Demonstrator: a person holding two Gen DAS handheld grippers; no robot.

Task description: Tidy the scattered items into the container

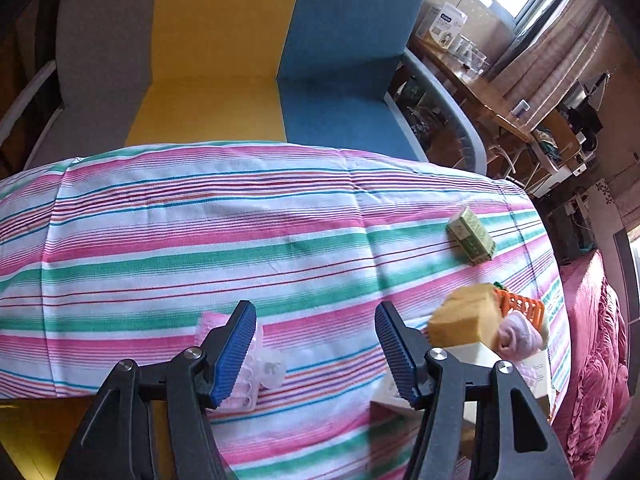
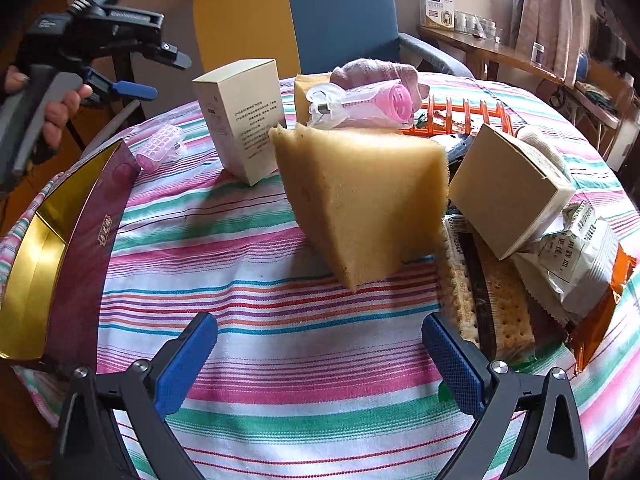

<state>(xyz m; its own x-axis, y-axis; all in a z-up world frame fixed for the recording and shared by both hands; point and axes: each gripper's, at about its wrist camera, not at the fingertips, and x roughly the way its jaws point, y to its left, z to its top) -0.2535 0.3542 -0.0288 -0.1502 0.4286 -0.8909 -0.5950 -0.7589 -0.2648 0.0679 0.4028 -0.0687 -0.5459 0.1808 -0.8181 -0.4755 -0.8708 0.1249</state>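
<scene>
Woven striped cotton tablecloth (image 2: 280,360), matt, over the bench. Porous yellow foam sponge (image 2: 360,200), rough. Matt cardboard boxes: cream (image 2: 240,120), brown (image 2: 504,188). Glossy gold-lined box lid (image 2: 48,240). Translucent pink plastic hair roller (image 2: 160,148). Ribbed blue rubber pads (image 1: 236,352).

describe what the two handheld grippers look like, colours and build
Both are alike. The left gripper and the right gripper each have two black plastic arms with triangular cut-outs, silver pivot bolts and blue ribbed pads. In the right wrist view, the left gripper has a black body and a grey handle.
</scene>
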